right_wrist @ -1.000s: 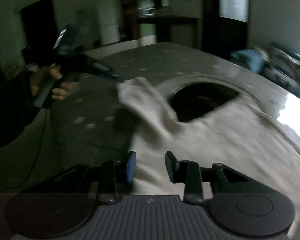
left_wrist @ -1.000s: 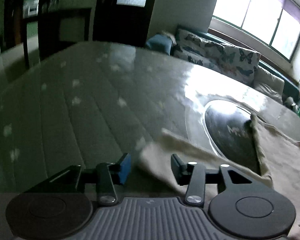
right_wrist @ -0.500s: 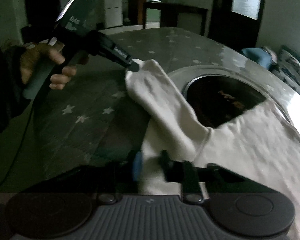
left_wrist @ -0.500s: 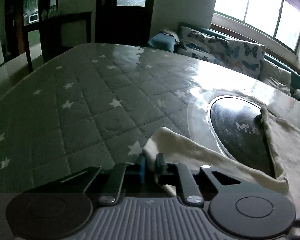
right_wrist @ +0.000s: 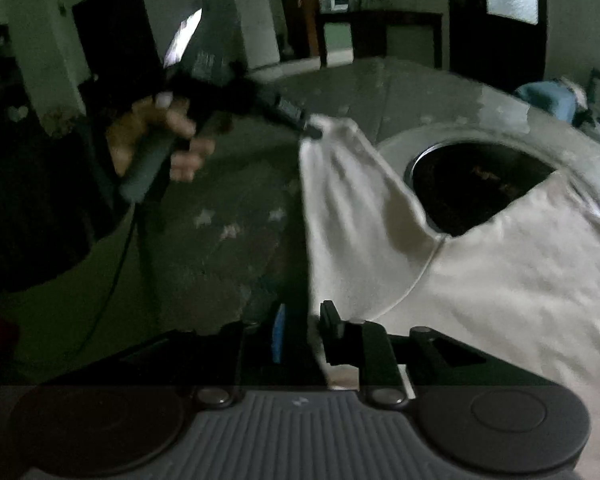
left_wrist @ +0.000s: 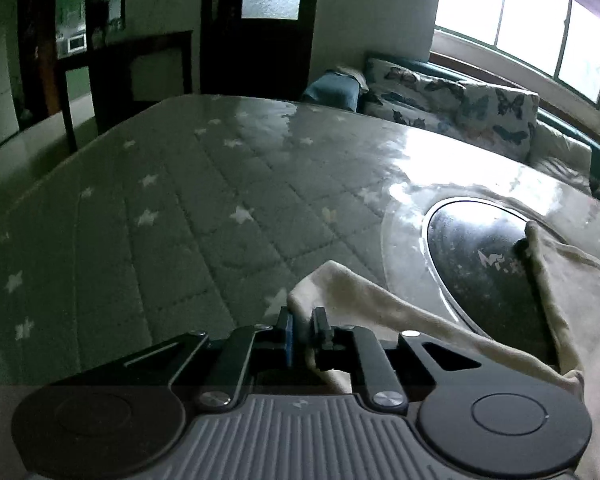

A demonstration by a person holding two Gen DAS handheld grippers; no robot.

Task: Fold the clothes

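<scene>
Both grippers pinch the cream shirt (right_wrist: 500,280), sleeve stretched taut.

We count: one cream shirt (right_wrist: 480,280), two grippers (left_wrist: 303,322) (right_wrist: 300,328), one quilted table cover (left_wrist: 180,200), one black round inset (left_wrist: 480,256).

Left wrist view: we look low along our left gripper (left_wrist: 302,322), close over the quilted table (left_wrist: 188,216).
Right wrist view: we face leftward.
Shared: the garment (right_wrist: 500,276) and dark round inset (left_wrist: 484,256).
</scene>
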